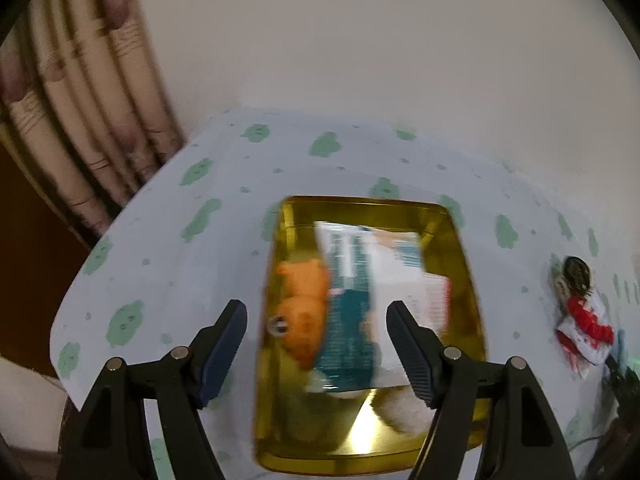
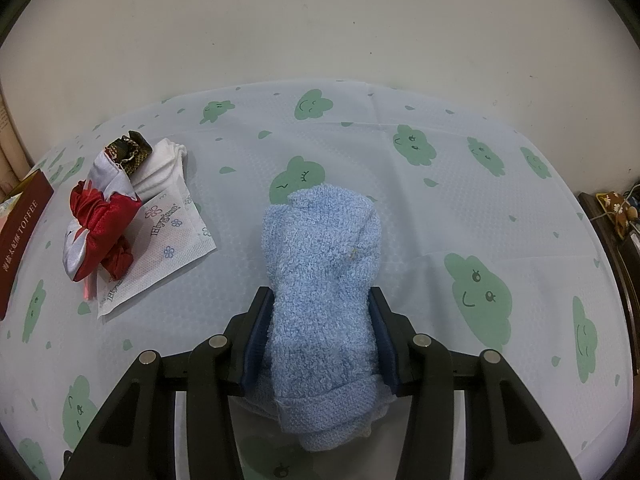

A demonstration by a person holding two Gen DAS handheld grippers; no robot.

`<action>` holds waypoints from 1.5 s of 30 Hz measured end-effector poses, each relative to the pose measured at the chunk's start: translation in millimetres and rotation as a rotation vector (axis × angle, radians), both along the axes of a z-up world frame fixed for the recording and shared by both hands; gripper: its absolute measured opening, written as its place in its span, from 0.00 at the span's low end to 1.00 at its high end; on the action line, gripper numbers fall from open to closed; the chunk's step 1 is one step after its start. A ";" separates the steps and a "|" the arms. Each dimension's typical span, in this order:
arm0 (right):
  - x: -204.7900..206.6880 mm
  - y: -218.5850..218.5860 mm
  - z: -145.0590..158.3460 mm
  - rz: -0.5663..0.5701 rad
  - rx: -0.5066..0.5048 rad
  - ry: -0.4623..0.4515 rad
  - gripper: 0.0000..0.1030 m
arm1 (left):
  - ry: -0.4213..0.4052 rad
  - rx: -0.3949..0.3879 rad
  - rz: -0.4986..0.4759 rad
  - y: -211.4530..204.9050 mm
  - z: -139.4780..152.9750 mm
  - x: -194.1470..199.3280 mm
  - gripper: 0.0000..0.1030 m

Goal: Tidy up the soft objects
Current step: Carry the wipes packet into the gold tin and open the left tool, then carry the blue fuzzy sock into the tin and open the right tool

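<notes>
Blue towel (image 2: 320,292) clamped between right claw (image 2: 318,334) pads

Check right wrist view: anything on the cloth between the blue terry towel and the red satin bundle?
Nothing; in the right wrist view only bare cloud-print tablecloth separates the blue terry towel from the red satin bundle.

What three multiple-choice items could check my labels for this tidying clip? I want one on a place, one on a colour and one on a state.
1. Where does the orange plush toy lie?
A. in the gold tin
B. on the tablecloth
C. between pads

2. What colour is the towel?
A. green
B. light blue
C. red

3. How is the left gripper?
A. shut on the toy
B. shut on paper
C. open, holding nothing

Key: 1 A, the toy sits inside the tin's walls; 2 B, its terry cloth is pale blue in the right gripper; 3 C, its pads stand apart above the tin.
</notes>
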State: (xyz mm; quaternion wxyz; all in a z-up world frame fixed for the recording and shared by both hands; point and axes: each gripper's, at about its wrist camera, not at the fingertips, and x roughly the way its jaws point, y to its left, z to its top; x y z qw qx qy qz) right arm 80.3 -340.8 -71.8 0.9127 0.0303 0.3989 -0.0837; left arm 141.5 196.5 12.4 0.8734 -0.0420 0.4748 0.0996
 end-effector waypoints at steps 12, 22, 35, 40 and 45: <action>-0.6 -0.8 0.0 -0.001 -0.005 0.000 0.44 | -0.040 0.040 -0.065 20.5 -14.1 -39.3 0.72; 1.6 9.3 4.0 -0.024 -0.049 0.015 0.31 | -0.053 0.006 -0.013 29.3 -28.9 -50.9 0.72; -14.4 48.5 23.5 -0.033 -0.059 0.031 0.24 | -0.118 0.017 0.077 58.8 -27.5 -68.0 0.72; -24.7 73.2 45.8 -0.003 -0.045 -0.004 0.24 | -0.119 -0.015 0.117 69.5 -27.9 -69.2 0.72; -27.3 109.2 68.2 0.078 -0.030 -0.035 0.24 | -0.123 -0.024 0.136 72.6 -27.6 -70.5 0.72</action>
